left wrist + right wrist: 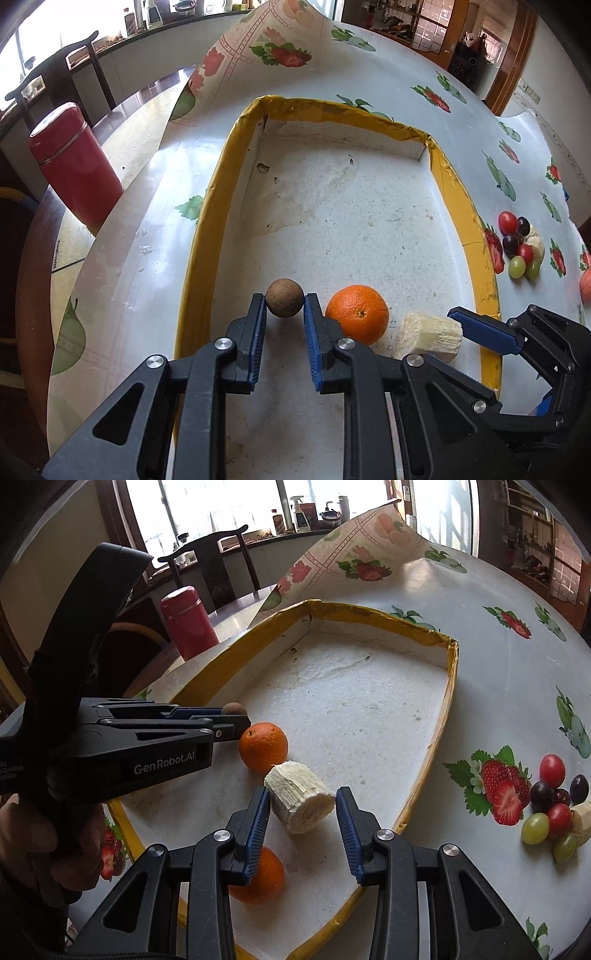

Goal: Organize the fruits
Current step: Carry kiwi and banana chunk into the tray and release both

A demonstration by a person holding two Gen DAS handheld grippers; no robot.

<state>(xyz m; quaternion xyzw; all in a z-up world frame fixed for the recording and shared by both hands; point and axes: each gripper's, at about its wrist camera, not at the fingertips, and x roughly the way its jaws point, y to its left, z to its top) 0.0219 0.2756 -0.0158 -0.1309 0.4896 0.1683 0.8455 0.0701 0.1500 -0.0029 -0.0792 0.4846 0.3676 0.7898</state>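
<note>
Left gripper (pixel 285 300) clamps the small brown fruit (pixel 284 297) just left of the orange (pixel 357 312) inside the yellow-rimmed tray (pixel 199 236); right gripper (pixel 302 805) grips the pale peeled chunk (pixel 301 800) on the orange's other side.

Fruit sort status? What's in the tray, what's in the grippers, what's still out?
Done: two oranges lie in the yellow-rimmed tray.

In hand: the left gripper is shut on a small brown fruit over the tray; the right gripper holds a pale peeled chunk there.

Left: the tomatoes and grapes still sit on the tablecloth outside the tray.
</note>
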